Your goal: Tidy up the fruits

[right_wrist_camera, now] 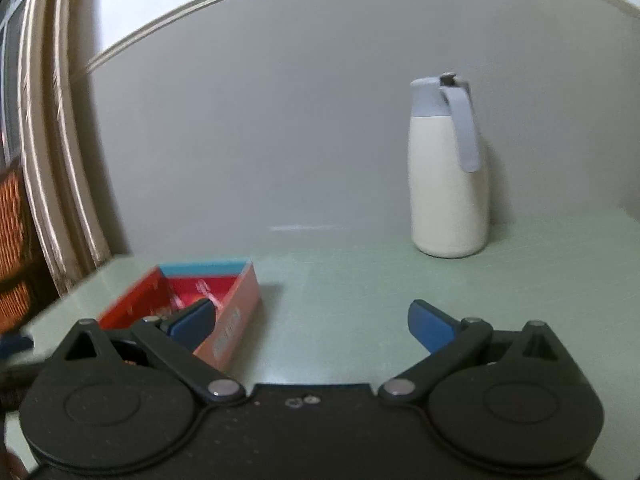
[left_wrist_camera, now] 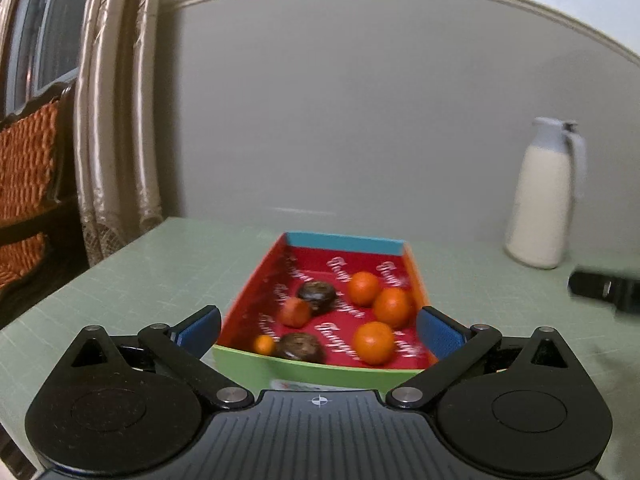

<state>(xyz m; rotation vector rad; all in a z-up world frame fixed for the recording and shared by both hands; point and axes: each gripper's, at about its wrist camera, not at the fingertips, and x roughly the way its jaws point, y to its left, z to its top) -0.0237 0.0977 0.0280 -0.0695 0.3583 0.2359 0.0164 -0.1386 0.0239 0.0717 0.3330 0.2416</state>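
From the left wrist camera we see our left gripper (left_wrist_camera: pixel 318 330) with its blue-padded fingers (left_wrist_camera: pixel 198 330) spread wide and nothing between them; they stand on either side of the near end of a cardboard box (left_wrist_camera: pixel 320 374) without touching it. The box lies on a pale green table (left_wrist_camera: pixel 120 276), its inside red with white lettering, its near wall green and its far wall blue. Inside it we count five oranges (left_wrist_camera: pixel 373 342), the smallest one tucked against the near wall, and two dark brown fruits (left_wrist_camera: pixel 316 297) among them. A cream jug (left_wrist_camera: pixel 540 196) with a grey lid stands upright at the back right, near the wall, and a curtain (left_wrist_camera: pixel 116 120) hangs at the left. From the right wrist camera we see our right gripper (right_wrist_camera: pixel 312 326) with its fingers (right_wrist_camera: pixel 432 326) likewise spread apart and empty, over bare table. The box sits to the left, partly behind the left finger, and its fruit is hidden from this view. The jug stands well apart from the box, at the back right.
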